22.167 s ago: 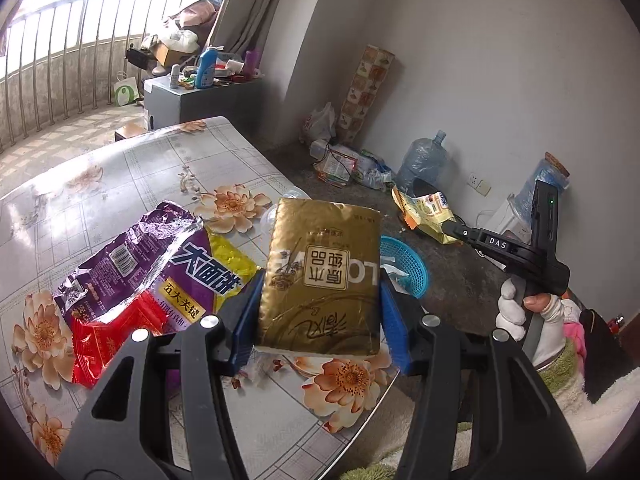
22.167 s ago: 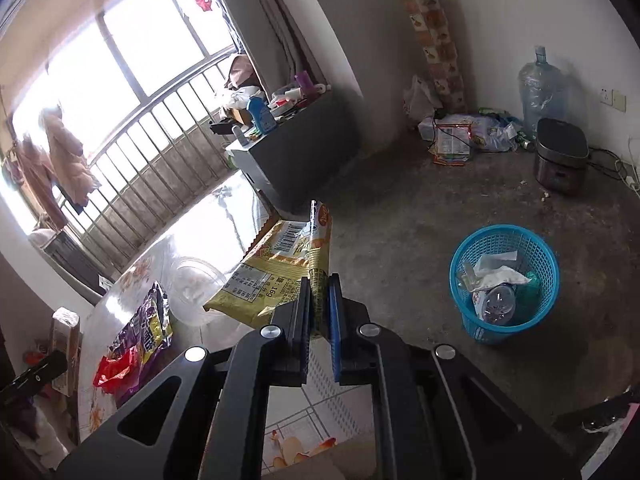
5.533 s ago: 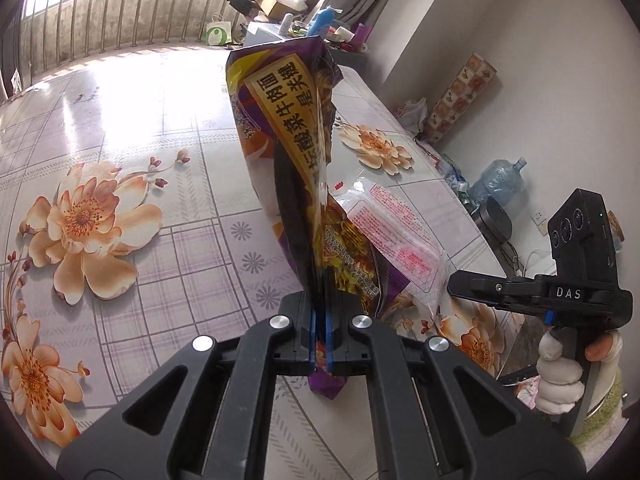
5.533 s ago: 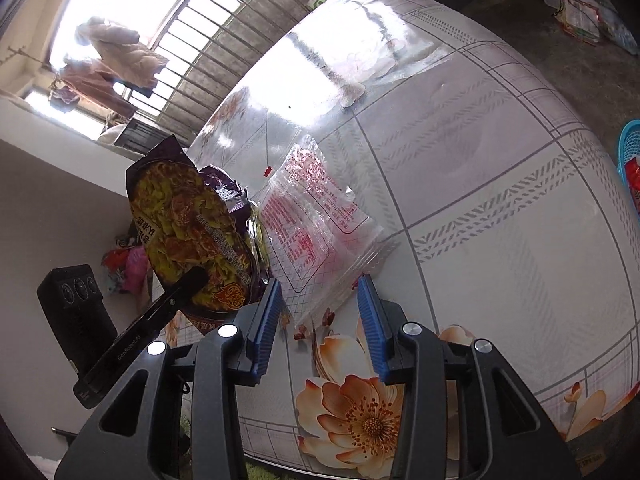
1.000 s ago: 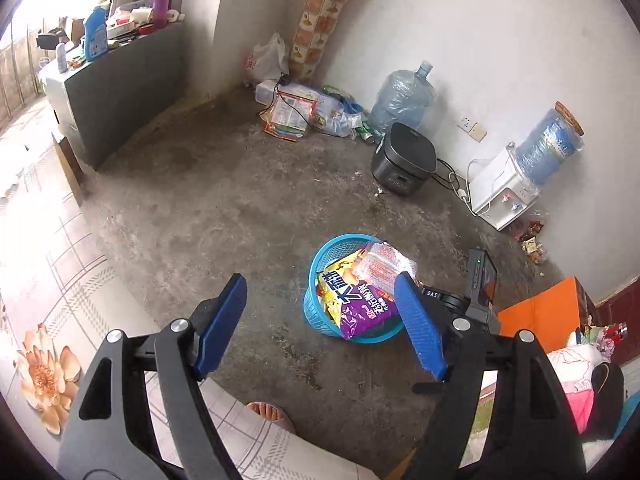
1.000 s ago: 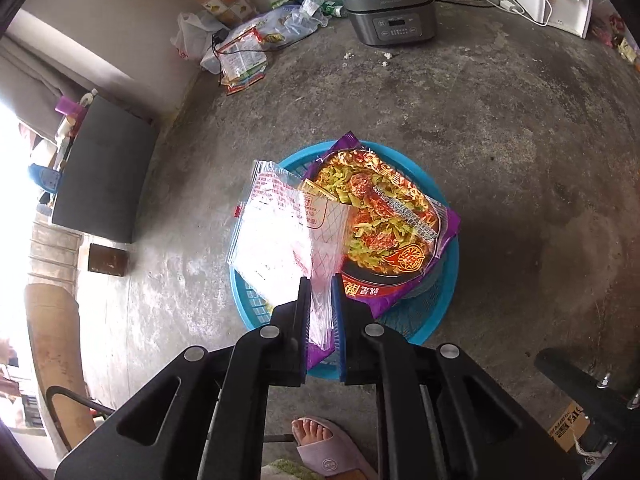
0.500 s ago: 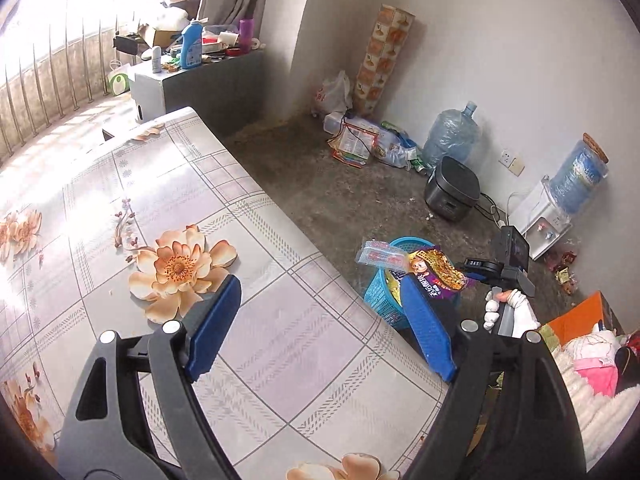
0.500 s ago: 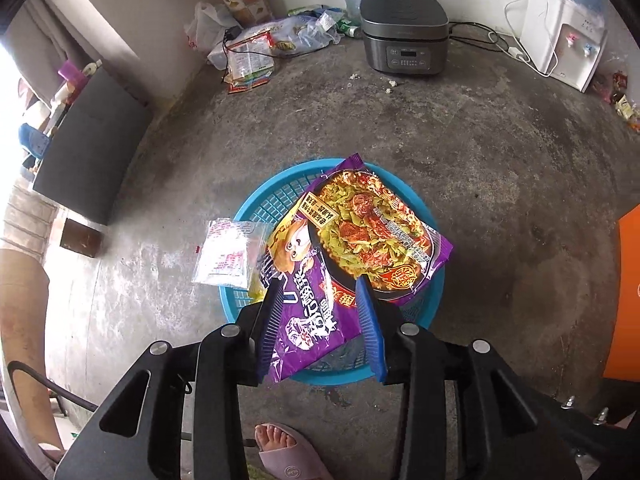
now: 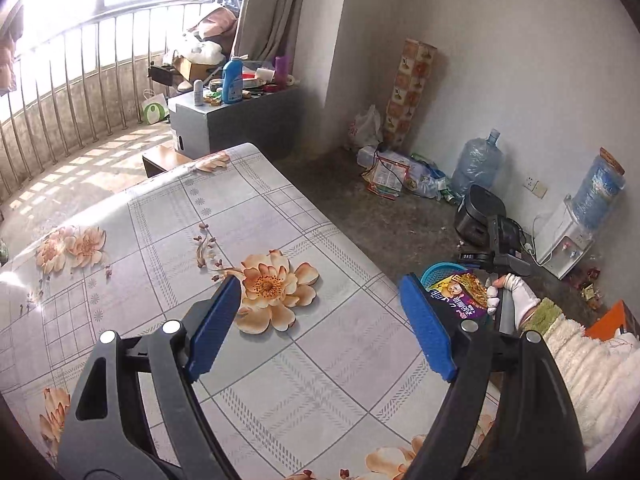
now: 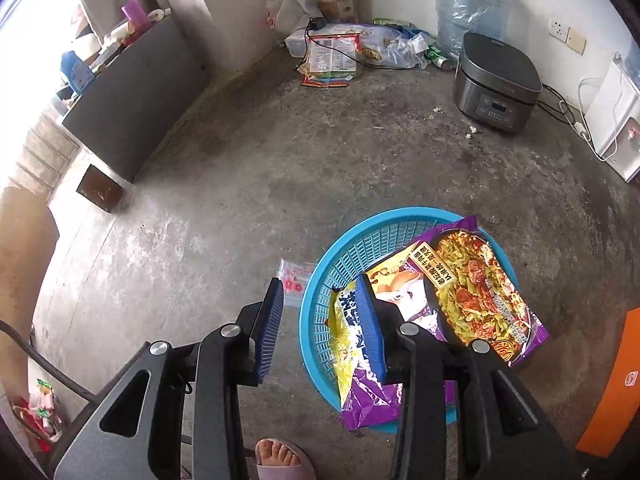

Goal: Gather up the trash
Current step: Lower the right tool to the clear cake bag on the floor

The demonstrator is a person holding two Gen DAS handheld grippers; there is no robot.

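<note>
My right gripper hangs open above the concrete floor, nothing between its blue pads. Just right of it stands the blue trash basket, holding a purple noodle wrapper and a yellow-purple wrapper. A clear plastic bag lies on the floor outside the basket's left rim, partly behind my left finger. My left gripper is wide open and empty over the flowered table. In the left wrist view the basket shows past the table's edge, beside the gloved hand holding the right gripper.
A rice cooker, a water bottle and a litter pile line the far wall. A grey cabinet stands at the left, an orange box at the right. A slippered foot is below the gripper.
The right gripper opened and let go of the clear bag, which dropped to the floor beside the basket. The left gripper swung away from the basket, back over the table.
</note>
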